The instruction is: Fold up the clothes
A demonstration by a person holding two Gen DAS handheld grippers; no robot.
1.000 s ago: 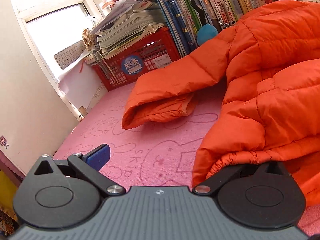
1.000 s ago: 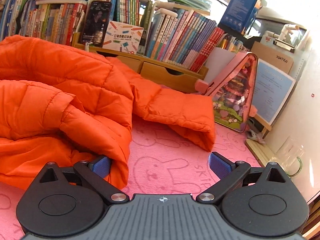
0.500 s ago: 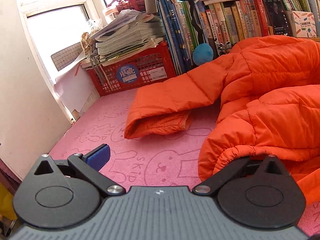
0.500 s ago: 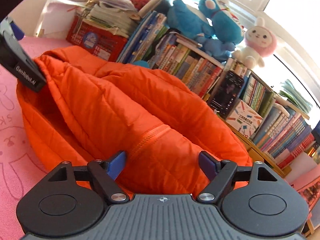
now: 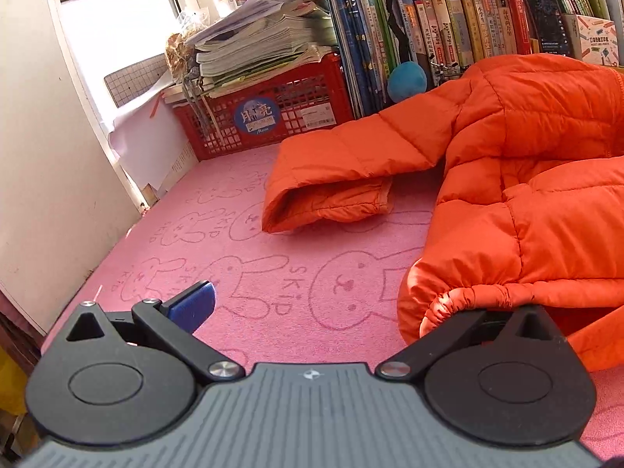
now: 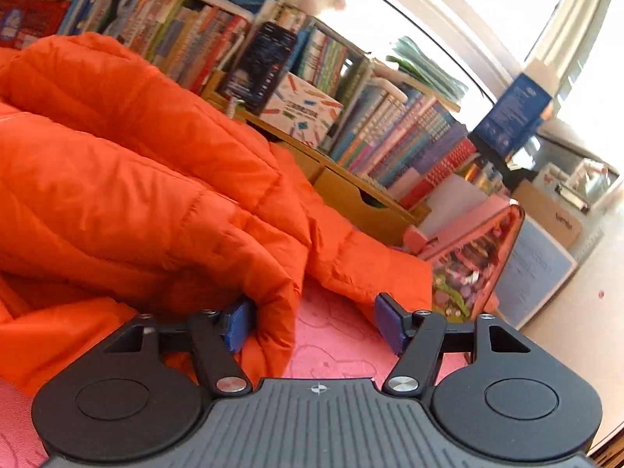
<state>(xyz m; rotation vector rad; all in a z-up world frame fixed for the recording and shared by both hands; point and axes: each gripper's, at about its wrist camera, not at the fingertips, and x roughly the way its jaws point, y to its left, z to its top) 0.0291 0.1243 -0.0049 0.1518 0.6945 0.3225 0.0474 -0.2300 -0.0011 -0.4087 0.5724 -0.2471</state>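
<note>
An orange puffer jacket (image 5: 546, 202) lies crumpled on a pink bunny-print mat (image 5: 273, 273). One sleeve (image 5: 343, 175) stretches out to the left. My left gripper (image 5: 323, 306) is open wide at the jacket's gathered hem: the blue left pad (image 5: 195, 304) is over bare mat, and the right finger is hidden behind the hem. In the right wrist view my right gripper (image 6: 314, 323) sits at the jacket's (image 6: 136, 179) other side. Its jaws are opening. A fold of the jacket rests against the left pad (image 6: 238, 325); the right pad (image 6: 390, 325) is free over the mat.
A red crate (image 5: 273, 117) piled with papers and a row of books (image 5: 448, 27) stand behind the jacket. A wooden drawer shelf (image 6: 351, 195) with books, a pink house-shaped case (image 6: 468, 257) and a wall (image 5: 46, 156) border the mat.
The left gripper has drawn back from the jacket, still open. The right gripper swung over the jacket with narrower jaws, then returned to its right edge with the jaws wider.
</note>
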